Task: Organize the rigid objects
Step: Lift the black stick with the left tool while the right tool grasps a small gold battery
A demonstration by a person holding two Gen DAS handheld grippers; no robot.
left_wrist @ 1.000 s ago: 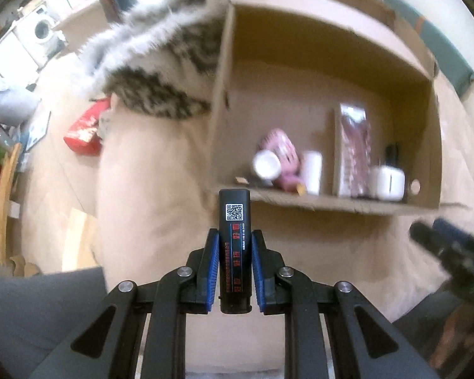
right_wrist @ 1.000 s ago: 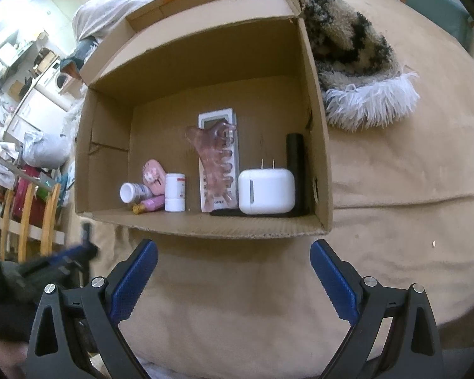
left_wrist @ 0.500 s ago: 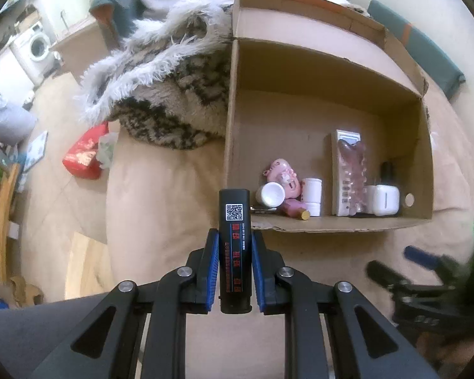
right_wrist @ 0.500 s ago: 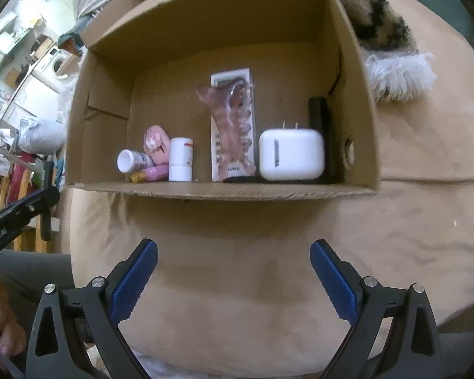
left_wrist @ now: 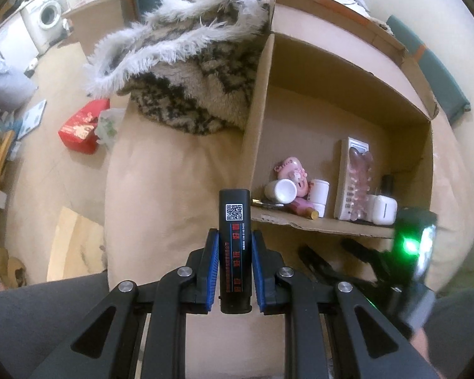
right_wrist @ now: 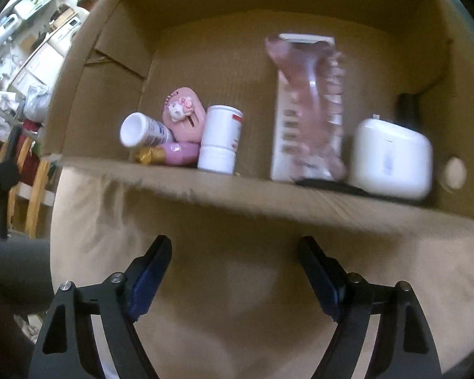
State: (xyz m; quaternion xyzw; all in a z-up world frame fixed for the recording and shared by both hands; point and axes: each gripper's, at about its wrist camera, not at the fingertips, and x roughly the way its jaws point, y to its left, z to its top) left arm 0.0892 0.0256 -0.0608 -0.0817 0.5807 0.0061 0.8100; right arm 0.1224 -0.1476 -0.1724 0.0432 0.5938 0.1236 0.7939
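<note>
My left gripper [left_wrist: 234, 246] is shut on a black stick-shaped device [left_wrist: 234, 221] with a QR code and red lettering, held upright short of the cardboard box's [left_wrist: 316, 225] front left corner. The box lies on a beige cushion [left_wrist: 173, 170]. In the right wrist view it [right_wrist: 237, 195] holds a lying white bottle [right_wrist: 145, 131], a pink figurine [right_wrist: 183, 117], a pink tube [right_wrist: 170, 154], a white jar [right_wrist: 219, 139], a pink claw clip [right_wrist: 312, 107] on a white remote, a white charger [right_wrist: 391, 161] and a black cylinder [right_wrist: 409, 110]. My right gripper [right_wrist: 235, 271] is open and empty, just before the box's front edge.
A furry black-and-white blanket [left_wrist: 186, 72] lies left of the box. A red packet [left_wrist: 82, 129] and a board [left_wrist: 69, 246] lie on the floor at the left. A washing machine [left_wrist: 49, 15] stands far back. My right gripper shows at the left wrist view's lower right [left_wrist: 379, 259].
My right gripper has moved closer to the box's front edge and its jaws have narrowed somewhat. My left gripper, still holding the black device, has drawn back and left from the box.
</note>
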